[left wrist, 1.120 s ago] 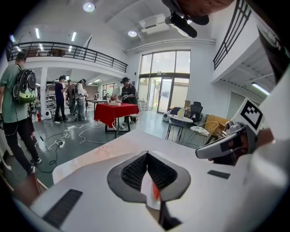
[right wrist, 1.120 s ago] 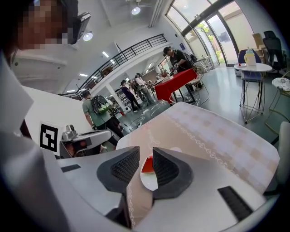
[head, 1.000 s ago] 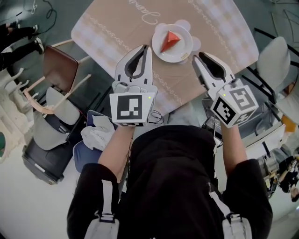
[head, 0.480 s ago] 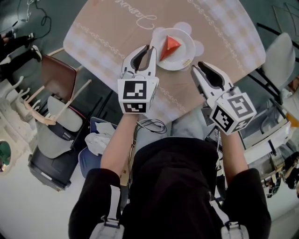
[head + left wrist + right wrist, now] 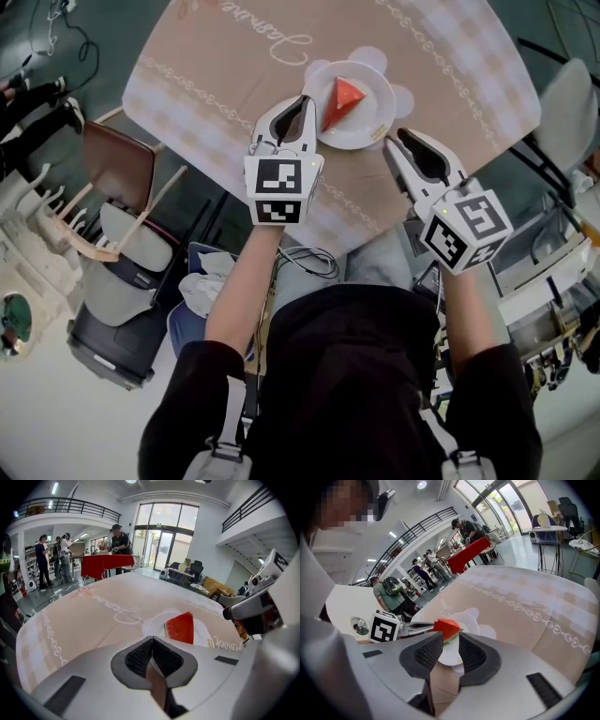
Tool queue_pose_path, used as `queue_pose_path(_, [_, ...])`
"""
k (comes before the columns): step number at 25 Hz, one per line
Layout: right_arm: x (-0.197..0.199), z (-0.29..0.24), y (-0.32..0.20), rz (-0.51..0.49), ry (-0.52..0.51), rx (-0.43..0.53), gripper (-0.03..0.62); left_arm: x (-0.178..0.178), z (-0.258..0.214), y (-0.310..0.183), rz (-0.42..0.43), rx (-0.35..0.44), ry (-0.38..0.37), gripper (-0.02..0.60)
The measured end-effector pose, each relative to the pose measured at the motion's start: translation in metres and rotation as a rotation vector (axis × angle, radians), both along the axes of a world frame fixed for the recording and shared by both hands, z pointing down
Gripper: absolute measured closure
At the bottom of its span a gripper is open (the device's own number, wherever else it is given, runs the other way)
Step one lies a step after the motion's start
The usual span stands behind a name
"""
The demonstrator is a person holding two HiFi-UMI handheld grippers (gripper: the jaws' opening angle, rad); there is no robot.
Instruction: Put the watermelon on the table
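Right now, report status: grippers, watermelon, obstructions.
Left hand-held gripper shut, empty. Right hand-held gripper just been opening, nothing between jaws. Watermelon on plate. Approach unobstructed.

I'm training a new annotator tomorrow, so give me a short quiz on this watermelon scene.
1. True or false: the watermelon slice lies directly on the tablecloth.
2. Whose jaws stand apart? A left gripper, B right gripper, C both.
3. Fill in: each gripper holds ___.
Key: 1 false, it sits on the white plate. 2 B; its jaws have just been opening, nothing between them. 3 nothing.
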State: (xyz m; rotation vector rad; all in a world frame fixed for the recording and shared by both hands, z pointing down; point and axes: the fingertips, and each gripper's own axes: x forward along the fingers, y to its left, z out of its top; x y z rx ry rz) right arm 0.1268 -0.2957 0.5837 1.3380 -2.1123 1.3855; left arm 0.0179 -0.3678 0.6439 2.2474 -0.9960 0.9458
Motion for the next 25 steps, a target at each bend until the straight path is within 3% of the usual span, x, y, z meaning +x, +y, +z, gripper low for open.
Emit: queue_pose_path(25, [0.000, 0.034, 0.007, 0.026, -0.020, -0.073, 0.461, -0.002, 0.011, -0.008, -0.022, -0.016, 0.007, 0.569])
